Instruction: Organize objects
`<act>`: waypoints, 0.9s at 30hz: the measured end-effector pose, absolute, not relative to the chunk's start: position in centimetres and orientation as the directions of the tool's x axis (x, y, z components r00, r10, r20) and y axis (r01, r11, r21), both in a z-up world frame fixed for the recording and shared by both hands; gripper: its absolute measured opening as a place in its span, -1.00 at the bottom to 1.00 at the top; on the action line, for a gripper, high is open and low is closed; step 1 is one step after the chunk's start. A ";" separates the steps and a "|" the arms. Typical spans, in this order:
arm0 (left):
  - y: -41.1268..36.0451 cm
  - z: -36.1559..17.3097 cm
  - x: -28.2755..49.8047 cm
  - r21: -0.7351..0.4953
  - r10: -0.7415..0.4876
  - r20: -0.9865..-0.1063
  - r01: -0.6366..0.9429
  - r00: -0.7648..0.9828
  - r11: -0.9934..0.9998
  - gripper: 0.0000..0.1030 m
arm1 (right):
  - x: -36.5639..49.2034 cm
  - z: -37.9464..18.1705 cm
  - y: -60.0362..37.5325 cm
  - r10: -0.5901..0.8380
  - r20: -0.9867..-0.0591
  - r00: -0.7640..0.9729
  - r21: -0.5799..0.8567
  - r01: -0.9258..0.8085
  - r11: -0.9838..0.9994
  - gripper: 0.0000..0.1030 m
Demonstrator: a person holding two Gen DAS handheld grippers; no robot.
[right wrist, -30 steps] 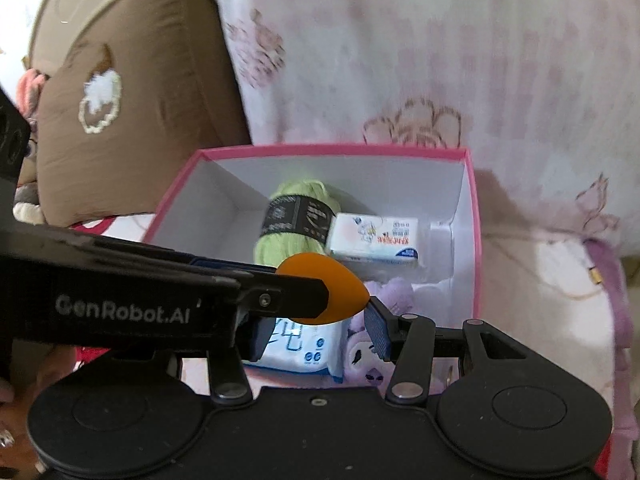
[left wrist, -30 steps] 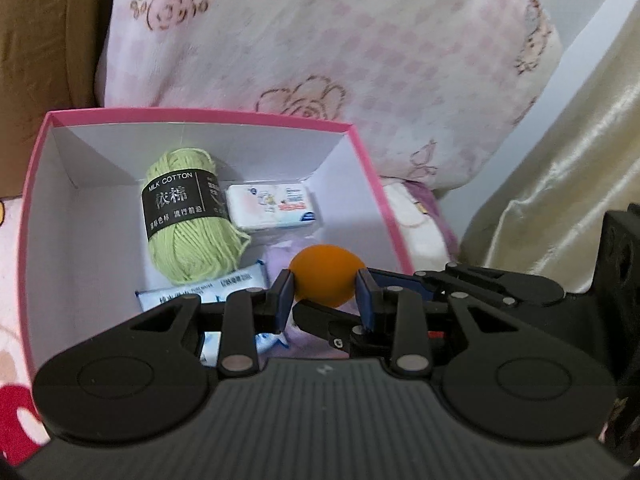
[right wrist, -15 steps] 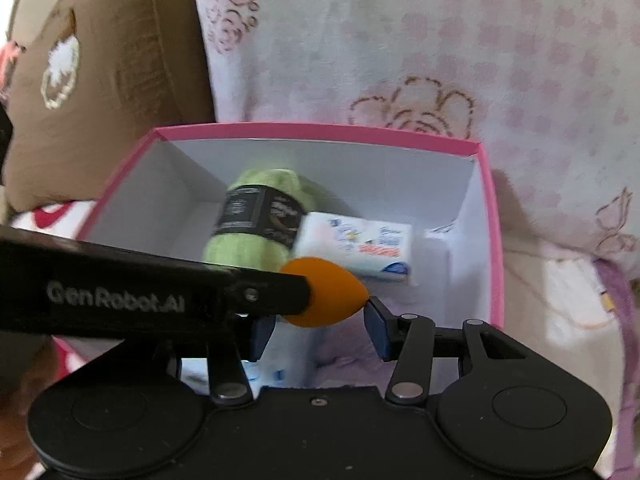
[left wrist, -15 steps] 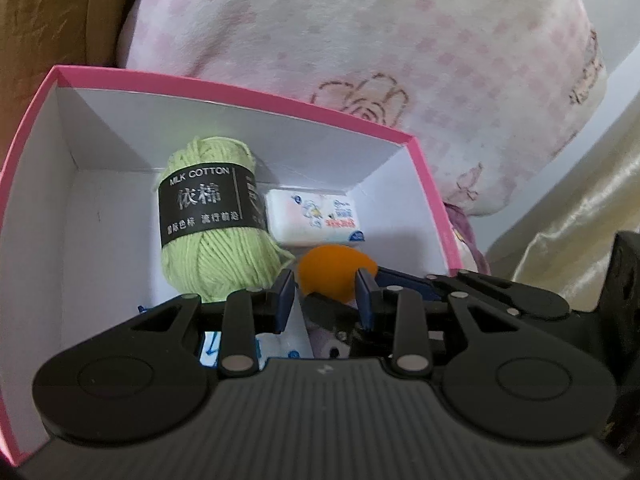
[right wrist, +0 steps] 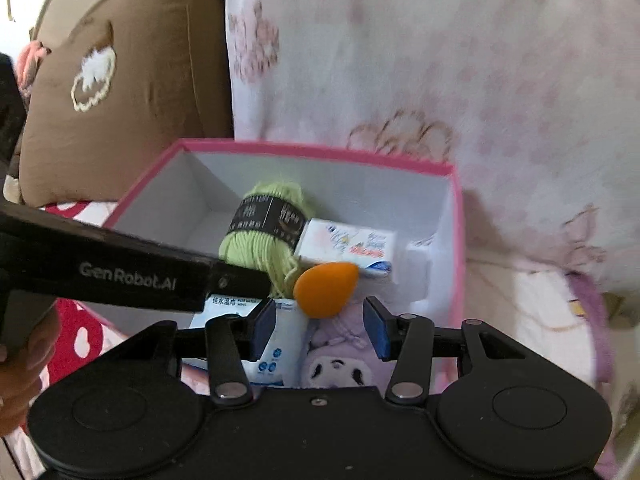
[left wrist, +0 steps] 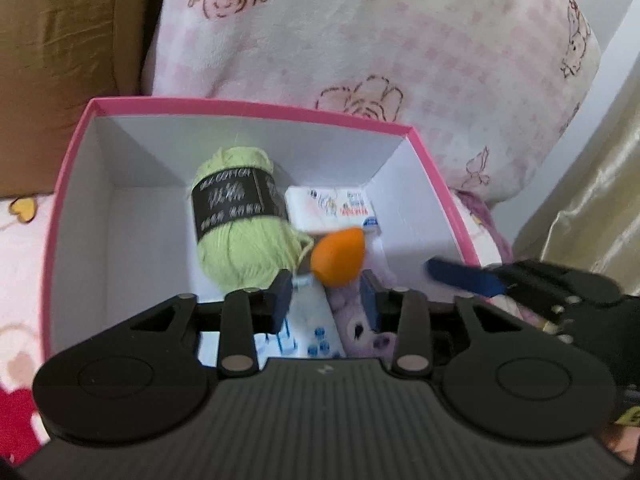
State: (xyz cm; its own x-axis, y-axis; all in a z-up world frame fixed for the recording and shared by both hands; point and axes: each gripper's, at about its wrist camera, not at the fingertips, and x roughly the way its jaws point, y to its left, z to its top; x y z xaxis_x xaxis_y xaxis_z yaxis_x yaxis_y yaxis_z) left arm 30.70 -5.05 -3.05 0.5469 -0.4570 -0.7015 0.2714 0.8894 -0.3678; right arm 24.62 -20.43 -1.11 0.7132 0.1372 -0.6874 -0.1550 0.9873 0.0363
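An orange teardrop sponge [left wrist: 338,258] sits free inside the pink box [left wrist: 240,106], over the purple plush toy [left wrist: 360,320] and the wet-wipes pack [left wrist: 308,320]; it also shows in the right wrist view [right wrist: 325,289]. My left gripper [left wrist: 326,300] is open just in front of the sponge, touching nothing. My right gripper [right wrist: 320,328] is open and empty above the plush [right wrist: 340,360]. The box [right wrist: 304,148] also holds green yarn [left wrist: 240,232] and a white tissue pack [left wrist: 332,210].
A pink floral pillow [left wrist: 380,40] lies behind the box, a brown cushion [right wrist: 120,80] to its left. A cream curtain [left wrist: 592,200] hangs at right. The left gripper's arm [right wrist: 120,272] crosses the right wrist view, and one blue right finger [left wrist: 464,278] reaches over the box's right wall.
The orange sponge was between the jaws over the box; both grippers have now pulled back and opened wider, and the sponge is free inside the box.
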 end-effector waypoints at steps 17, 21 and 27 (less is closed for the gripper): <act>-3.2 3.5 19.4 -0.173 -0.293 -0.706 0.245 0.645 0.954 0.11 | 15.1 5.2 -20.2 0.115 -0.619 0.777 0.018 -0.133 0.991 0.08; -3.0 4.4 17.4 -0.131 -0.260 -0.728 0.243 0.634 0.961 0.14 | 13.1 6.2 -19.6 0.103 -0.622 0.776 0.011 -0.123 0.992 0.11; -2.3 5.2 14.2 -0.146 -0.265 -0.752 0.240 0.604 0.960 0.19 | 10.5 7.3 -18.5 0.095 -0.639 0.764 0.003 -0.121 0.993 0.15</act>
